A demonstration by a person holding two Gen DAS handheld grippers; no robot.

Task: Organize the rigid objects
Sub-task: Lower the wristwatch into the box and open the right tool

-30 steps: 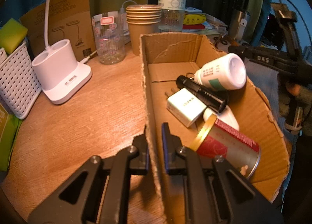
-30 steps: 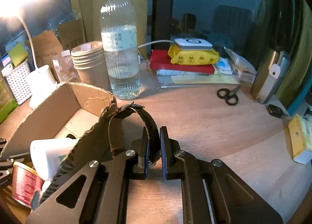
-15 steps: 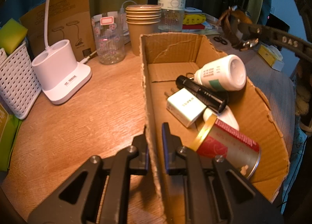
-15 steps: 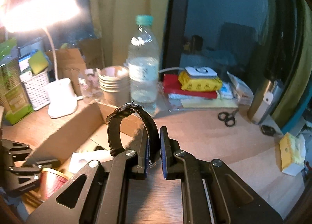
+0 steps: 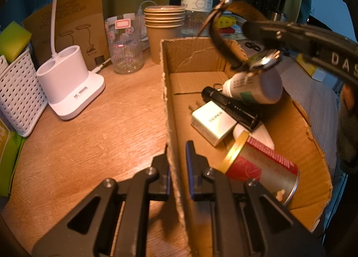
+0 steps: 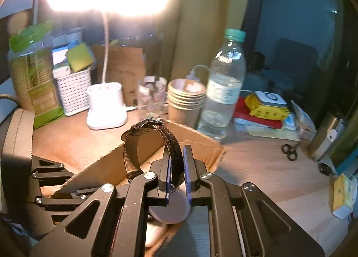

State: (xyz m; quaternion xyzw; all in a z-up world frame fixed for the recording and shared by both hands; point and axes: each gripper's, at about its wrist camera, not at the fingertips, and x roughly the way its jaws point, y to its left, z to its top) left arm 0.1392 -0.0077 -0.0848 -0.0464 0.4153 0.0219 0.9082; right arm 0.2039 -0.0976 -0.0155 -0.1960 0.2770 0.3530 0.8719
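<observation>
right claw point(image 6: 177, 168) grasping watch point(image 6: 152, 143) above box point(image 5: 290, 123); left claw point(image 5: 176, 163) clenched on box wall.

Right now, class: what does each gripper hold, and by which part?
Right gripper: wristwatch, by its strap. Left gripper: cardboard box, by its side wall.

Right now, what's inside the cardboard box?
Inside the cardboard box: white bottle, black flashlight, white charger, red tin. A white item under the flashlight and tin is mostly covered. The wristwatch hangs above it.
</observation>
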